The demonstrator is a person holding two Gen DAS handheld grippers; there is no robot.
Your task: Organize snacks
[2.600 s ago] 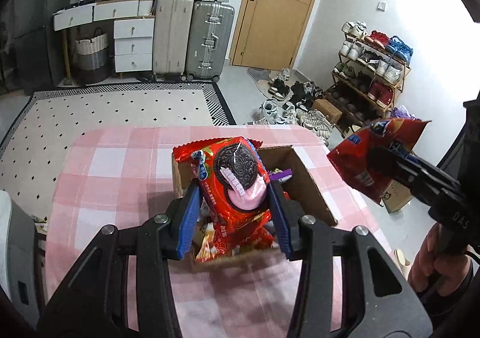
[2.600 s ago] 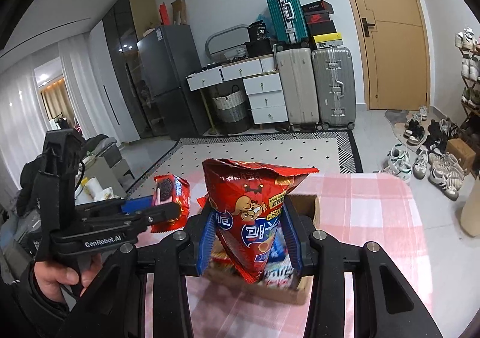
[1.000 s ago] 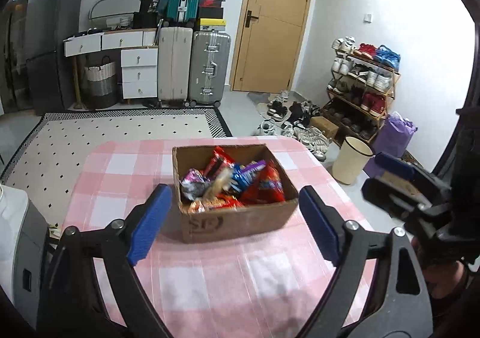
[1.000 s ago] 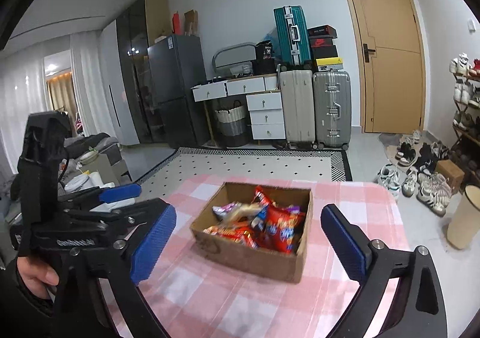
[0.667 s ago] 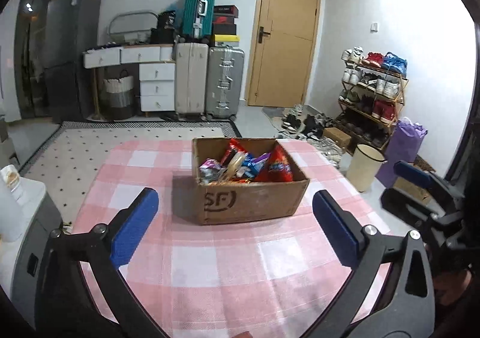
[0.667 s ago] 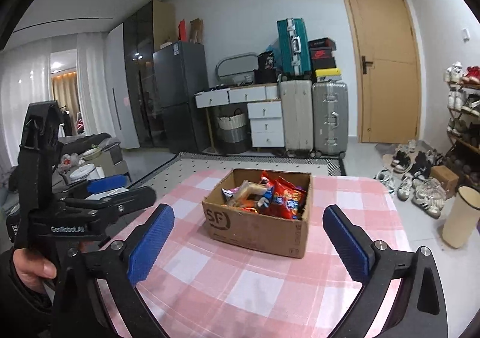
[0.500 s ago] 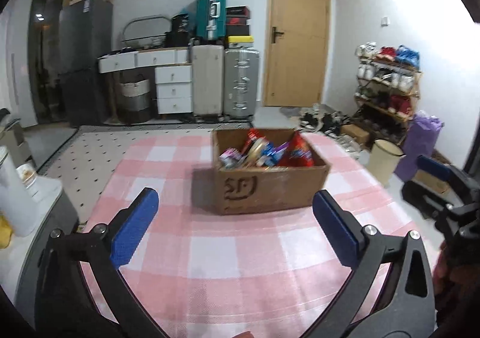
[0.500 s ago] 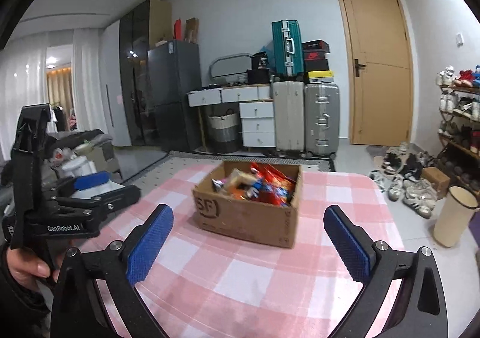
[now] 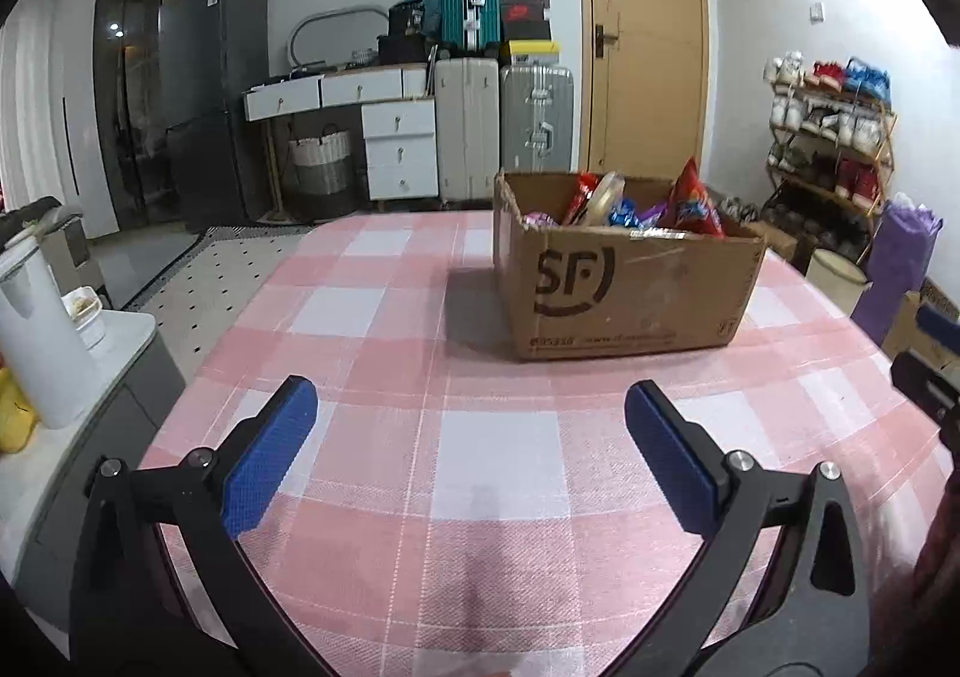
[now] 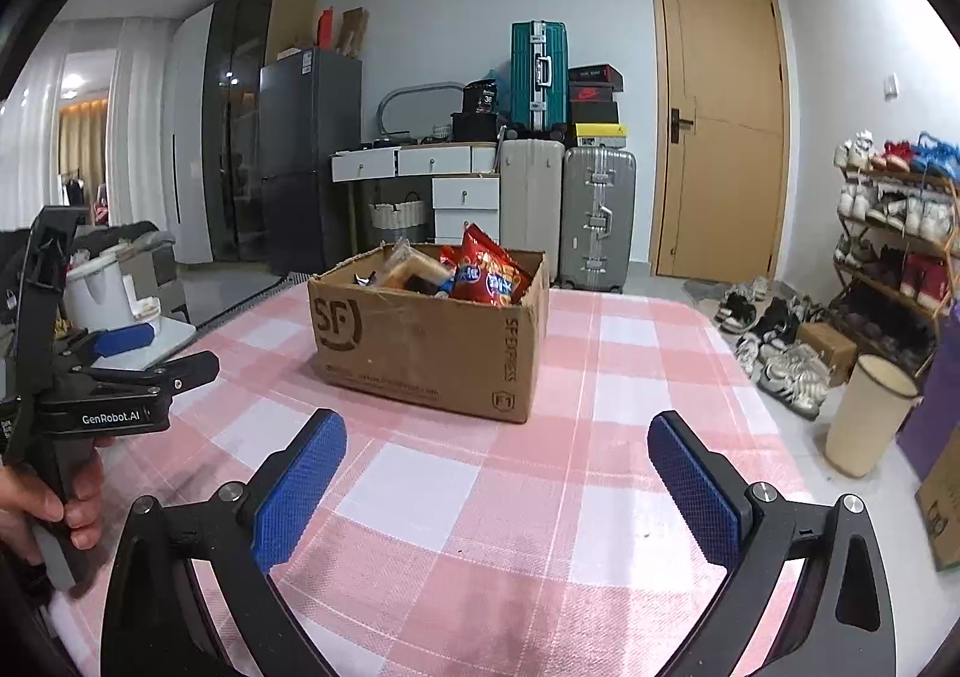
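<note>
left tongs [image 9: 470, 424]: jaws wide apart, empty | right tongs [image 10: 497, 458]: jaws wide apart, empty

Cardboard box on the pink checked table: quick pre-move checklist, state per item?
1. Brown cardboard box upright on the pink checked tablecloth: ok.
2. Snack packets inside the box, none seen loose on the cloth: ok.
3. Left gripper open, nothing between its blue pads: ok.
4. Right gripper open, nothing held: ok.
5. Both grippers short of the box, not touching it: ok.
6. Packets sorted inside the box: cannot tell.
</note>
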